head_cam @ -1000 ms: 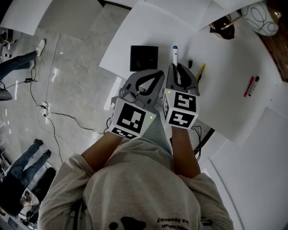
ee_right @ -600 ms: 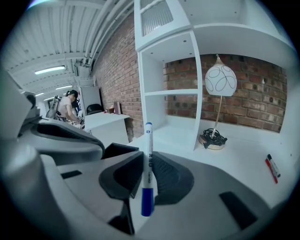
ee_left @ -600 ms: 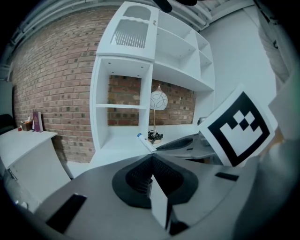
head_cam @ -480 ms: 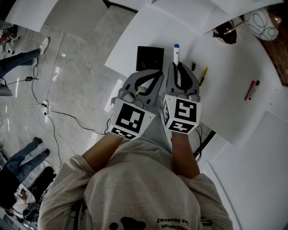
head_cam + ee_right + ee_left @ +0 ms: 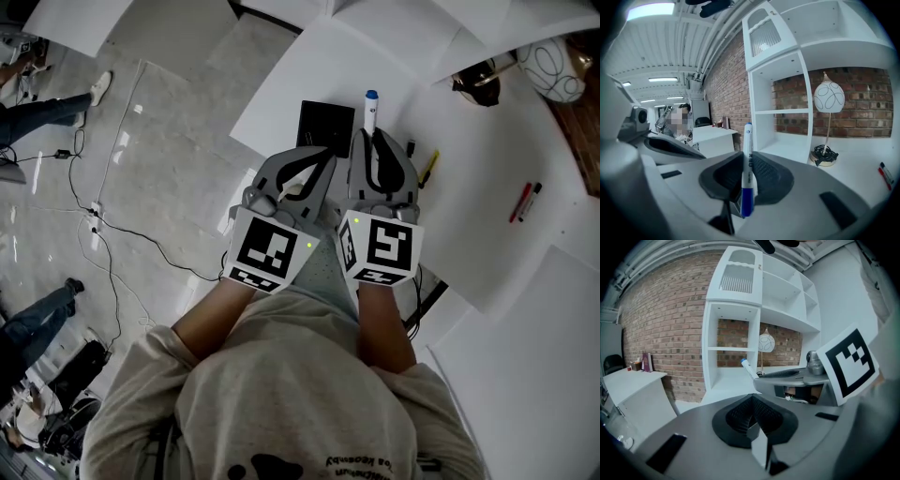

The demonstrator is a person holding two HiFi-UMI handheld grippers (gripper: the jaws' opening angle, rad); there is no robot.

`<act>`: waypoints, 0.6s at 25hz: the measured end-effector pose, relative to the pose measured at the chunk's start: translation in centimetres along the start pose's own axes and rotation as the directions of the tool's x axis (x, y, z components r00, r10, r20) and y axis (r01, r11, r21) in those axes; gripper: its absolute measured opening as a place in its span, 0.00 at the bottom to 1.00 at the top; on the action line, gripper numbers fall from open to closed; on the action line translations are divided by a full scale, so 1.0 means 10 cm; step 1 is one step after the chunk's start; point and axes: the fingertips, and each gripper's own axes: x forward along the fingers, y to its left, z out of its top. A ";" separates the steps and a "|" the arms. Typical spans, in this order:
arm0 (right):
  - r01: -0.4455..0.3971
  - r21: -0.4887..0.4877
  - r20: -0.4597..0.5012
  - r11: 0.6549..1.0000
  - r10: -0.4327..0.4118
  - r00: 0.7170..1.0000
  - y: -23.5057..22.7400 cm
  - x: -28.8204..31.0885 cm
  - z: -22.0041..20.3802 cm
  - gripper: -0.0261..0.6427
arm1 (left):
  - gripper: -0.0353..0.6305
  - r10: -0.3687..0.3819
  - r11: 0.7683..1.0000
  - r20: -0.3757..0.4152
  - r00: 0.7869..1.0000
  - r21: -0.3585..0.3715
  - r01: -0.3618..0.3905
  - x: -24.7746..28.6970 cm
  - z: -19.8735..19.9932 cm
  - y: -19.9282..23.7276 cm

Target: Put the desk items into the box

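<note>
Seen from overhead, a person in a light sweatshirt holds two grey grippers side by side in front of the chest, both reaching over the near edge of a white tabletop (image 5: 487, 159). The right gripper (image 5: 377, 145) is clamped on a white marker (image 5: 370, 108) with blue ends; the marker runs along the jaws and its capped tip sticks out past them over the tabletop. In the right gripper view the marker (image 5: 748, 154) stands upright between the two dark pads, pinched near its lower blue end. The left gripper (image 5: 319, 161) holds nothing; in the left gripper view its jaws are pressed together with nothing between them. A black box (image 5: 325, 127) lies on the tabletop near its edge, just ahead of the left gripper and just left of the marker's tip. A yellow pen (image 5: 427, 170) lies on the tabletop just right of the right gripper. Farther right, well apart from the grippers, a red marker (image 5: 520, 202) lies with a dark pen touching or just beside it. A round white lamp (image 5: 553, 58) stands at the far right corner of the tabletop. Left of the tabletop is a pale glossy floor (image 5: 159, 141) with thin cables trailing across it.
</note>
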 end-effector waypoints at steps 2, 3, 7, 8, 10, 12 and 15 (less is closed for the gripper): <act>-0.018 0.003 0.018 1.000 0.017 1.000 0.03 0.02 0.03 0.15 | 0.06 0.012 1.000 0.001 1.000 -0.004 -0.012 -0.02 0.00 0.03; -0.026 0.002 0.028 1.000 0.026 0.999 0.05 0.04 0.05 0.15 | 0.06 0.018 1.000 0.002 1.000 -0.005 -0.018 -0.02 0.00 0.05; -0.061 -0.006 0.077 0.998 0.061 0.995 0.13 0.09 0.14 0.15 | 0.06 0.042 0.999 0.003 0.999 -0.014 -0.042 -0.06 -0.01 0.13; -0.069 -0.009 0.089 0.998 0.070 0.994 0.16 0.10 0.16 0.15 | 0.06 0.048 0.999 0.003 0.999 -0.016 -0.048 -0.07 -0.01 0.15; -0.086 -0.011 0.109 0.996 0.087 0.990 0.20 0.13 0.19 0.15 | 0.06 0.055 0.998 0.001 0.998 -0.019 -0.055 -0.08 -0.02 0.19; -0.106 -0.015 0.127 0.994 0.107 0.986 0.25 0.15 0.21 0.15 | 0.06 0.063 0.998 -0.001 0.998 -0.022 -0.063 -0.10 -0.04 0.22; -0.134 -0.024 0.149 0.991 0.136 0.979 0.33 0.20 0.22 0.15 | 0.06 0.077 0.997 -0.007 0.997 -0.026 -0.077 -0.11 -0.07 0.28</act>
